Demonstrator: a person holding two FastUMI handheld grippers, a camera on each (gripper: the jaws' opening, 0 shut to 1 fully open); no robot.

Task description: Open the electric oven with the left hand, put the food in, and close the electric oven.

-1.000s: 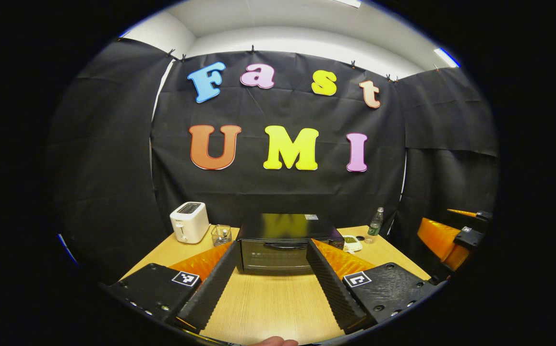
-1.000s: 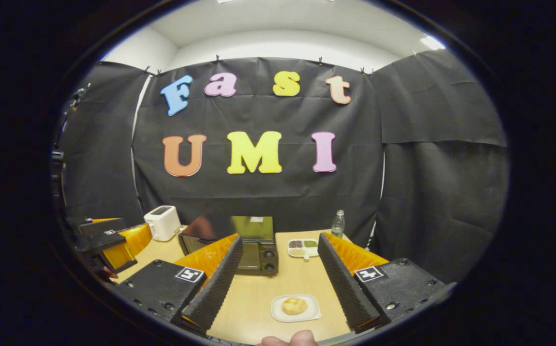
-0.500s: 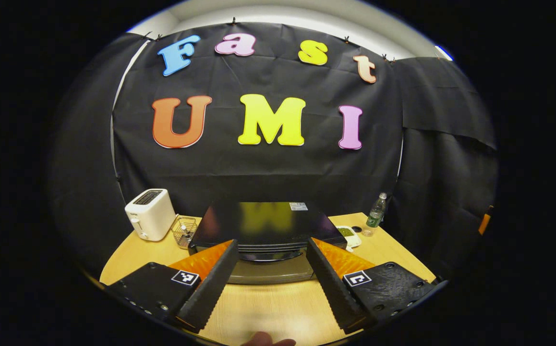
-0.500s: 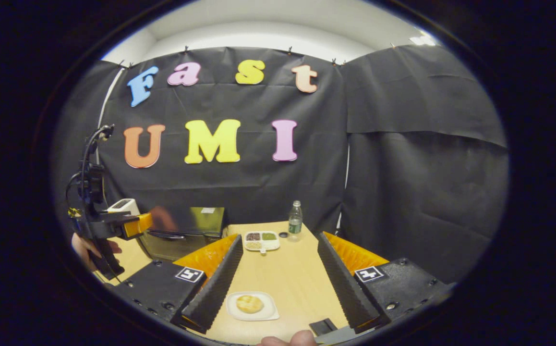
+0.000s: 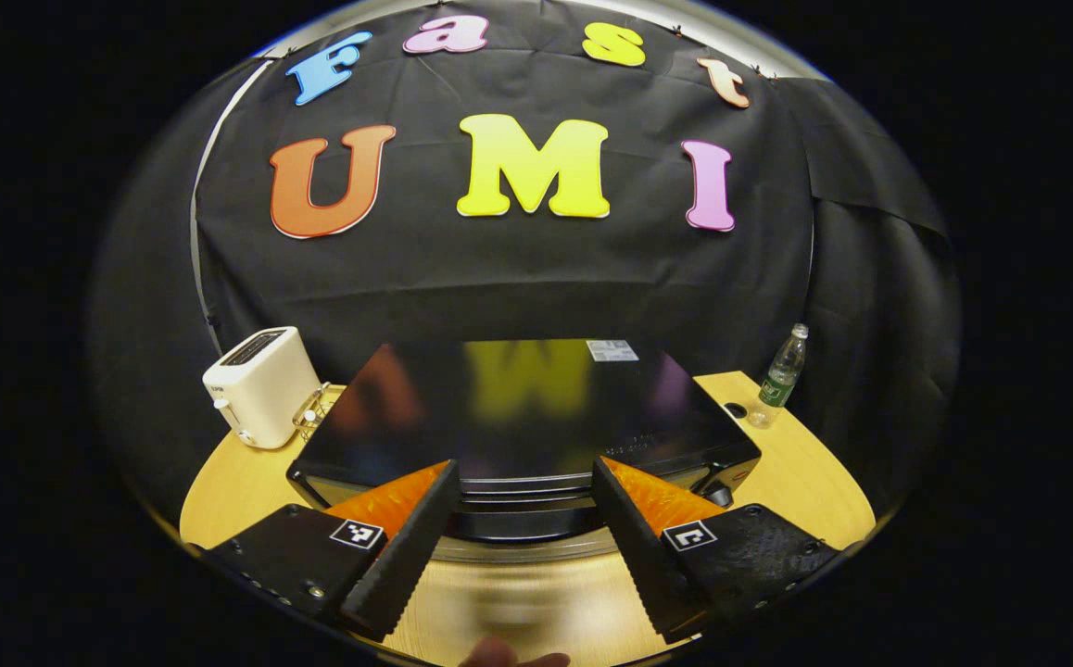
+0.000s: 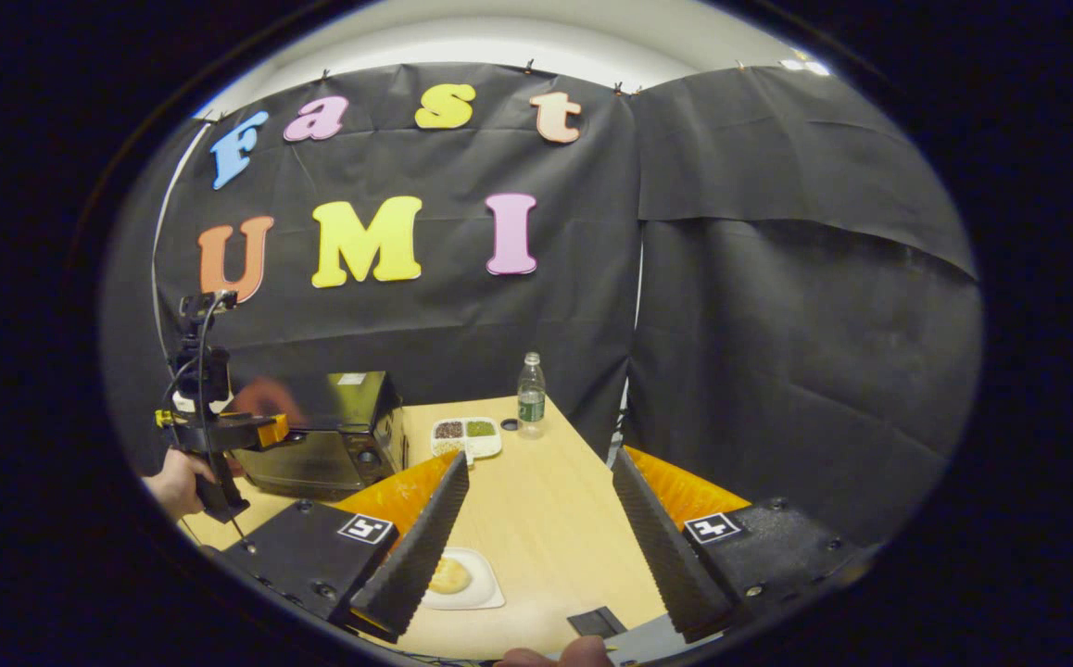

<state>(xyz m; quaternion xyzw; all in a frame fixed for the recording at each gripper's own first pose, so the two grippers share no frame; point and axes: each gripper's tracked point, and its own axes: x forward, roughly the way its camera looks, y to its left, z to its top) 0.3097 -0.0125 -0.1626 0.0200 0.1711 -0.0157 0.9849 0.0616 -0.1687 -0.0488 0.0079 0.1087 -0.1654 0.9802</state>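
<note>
The black electric oven (image 5: 518,408) stands close in front in the left gripper view, its glossy top facing me and its door shut. My left gripper (image 5: 523,468) is open, and its fingers frame the door's curved handle (image 5: 518,505) just ahead. In the right gripper view a hand (image 6: 170,482) holds the left gripper (image 6: 268,431) at the front of the oven (image 6: 333,445). A round bun (image 6: 448,576) lies on a white plate (image 6: 483,593), partly behind one of the right fingers (image 6: 407,565). My right gripper (image 6: 536,459) is open above the table with nothing in it.
A white toaster (image 5: 258,384) and a small wire basket (image 5: 314,412) stand left of the oven. A water bottle (image 6: 530,394) and a white tray of condiments (image 6: 467,435) are at the back of the wooden table (image 6: 546,519). A small dark object (image 6: 597,621) lies at the near edge.
The left gripper has moved forward to the oven's front, so the oven looms larger. The right gripper's view has swung right, shifting plate and oven to the left.
</note>
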